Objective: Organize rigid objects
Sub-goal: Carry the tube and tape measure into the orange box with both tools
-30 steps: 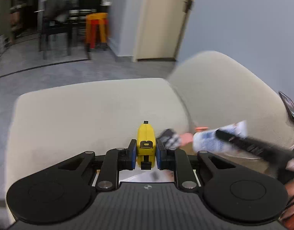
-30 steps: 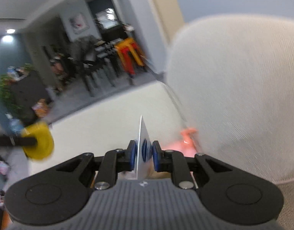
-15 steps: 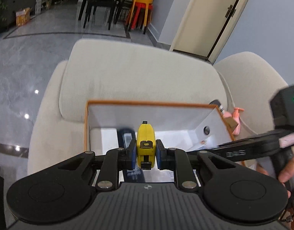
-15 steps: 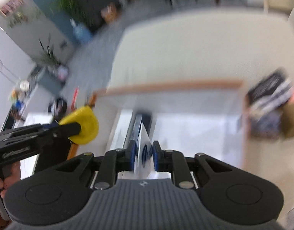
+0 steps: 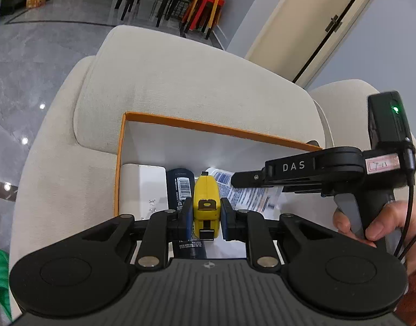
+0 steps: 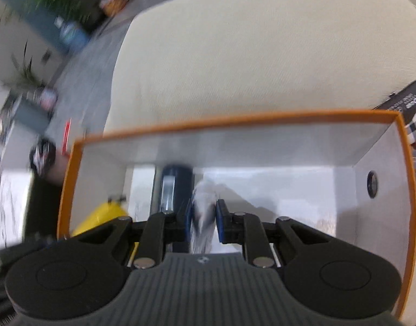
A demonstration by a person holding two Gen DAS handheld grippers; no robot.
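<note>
1. The left claw (image 5: 206,214) grips the yellow tape measure (image 5: 206,203) over the orange-rimmed box (image 5: 208,127); hard, dense, best pinched on flat sides.
2. The right claw (image 6: 203,217) clamps a thin white packet (image 6: 203,203), probably light and bendy.

Left wrist view is sharp and evenly lit by soft indoor light, with small ceiling-lamp glints on the glossy floor (image 5: 23,141) at left and strong fisheye bending at the edges. Right wrist view is motion-blurred throughout, worst in the upper left. A pale glare patch lies on the white box (image 6: 384,163) floor at centre.
</note>
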